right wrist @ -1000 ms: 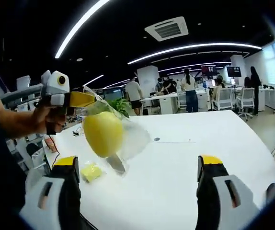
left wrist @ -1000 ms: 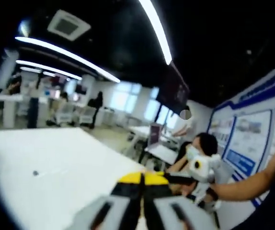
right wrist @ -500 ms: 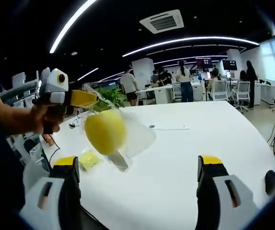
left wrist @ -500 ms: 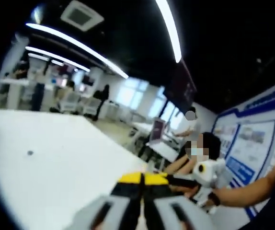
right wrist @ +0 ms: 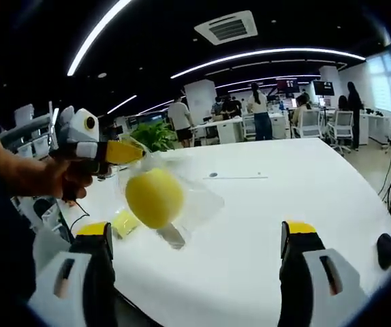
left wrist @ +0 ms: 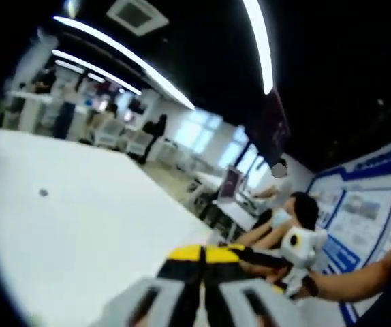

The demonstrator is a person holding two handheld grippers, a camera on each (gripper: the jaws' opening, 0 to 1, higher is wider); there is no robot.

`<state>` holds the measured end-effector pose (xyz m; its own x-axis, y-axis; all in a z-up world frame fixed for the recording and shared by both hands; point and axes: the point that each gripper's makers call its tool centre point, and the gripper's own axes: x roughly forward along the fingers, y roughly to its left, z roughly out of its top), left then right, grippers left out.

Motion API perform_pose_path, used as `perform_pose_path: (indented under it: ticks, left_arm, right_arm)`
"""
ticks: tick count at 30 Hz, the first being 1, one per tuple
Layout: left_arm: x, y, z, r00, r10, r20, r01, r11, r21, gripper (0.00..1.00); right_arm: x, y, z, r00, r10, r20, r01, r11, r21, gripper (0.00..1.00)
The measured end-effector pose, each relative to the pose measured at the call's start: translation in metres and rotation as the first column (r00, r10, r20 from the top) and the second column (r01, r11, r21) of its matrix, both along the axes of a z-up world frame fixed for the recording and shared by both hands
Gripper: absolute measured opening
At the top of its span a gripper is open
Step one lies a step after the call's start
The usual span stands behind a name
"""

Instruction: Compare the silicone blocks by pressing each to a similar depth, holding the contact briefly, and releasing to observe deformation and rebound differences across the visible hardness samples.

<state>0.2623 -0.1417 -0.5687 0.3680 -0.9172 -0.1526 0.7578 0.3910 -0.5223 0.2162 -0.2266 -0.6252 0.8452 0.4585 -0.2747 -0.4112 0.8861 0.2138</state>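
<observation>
Left tool (right wrist: 129,152): clamped on clear bag (right wrist: 192,197) with yellow ball (right wrist: 154,198), hanging above table (right wrist: 263,225) | right tool (right wrist: 199,248): jaws wide, holding nothing | risk: bag slipping free, ball dropping.

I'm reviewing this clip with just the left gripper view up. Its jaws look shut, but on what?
Observer: In the right gripper view, the left gripper pinches the top of a clear plastic bag, which hangs above the white table.
Operator: Anything inside the bag?
Observer: A round yellow block sits inside it.
Operator: And the right gripper?
Observer: Its jaws stand wide apart with nothing between them, over the table.
Operator: Any other samples out?
Observer: A smaller yellow piece lies on the table below the bag.
</observation>
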Motion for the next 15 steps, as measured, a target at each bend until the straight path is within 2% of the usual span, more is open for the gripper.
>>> perform_pose_path:
  ticks: [6, 15]
  left_arm:
    - [-0.006, -0.005, -0.02, 0.999, -0.019, -0.026, 0.02, 0.999, 0.025, 0.0]
    - [-0.012, -0.011, -0.037, 0.996, -0.016, -0.087, 0.017, 1.0, 0.004, 0.0]
  right_arm:
    - [-0.003, -0.001, -0.006, 1.0, -0.001, -0.017, 0.001, 1.0, 0.0, 0.96]
    - [-0.007, 0.0, -0.011, 1.0, -0.007, -0.029, 0.007, 1.0, 0.009, 0.96]
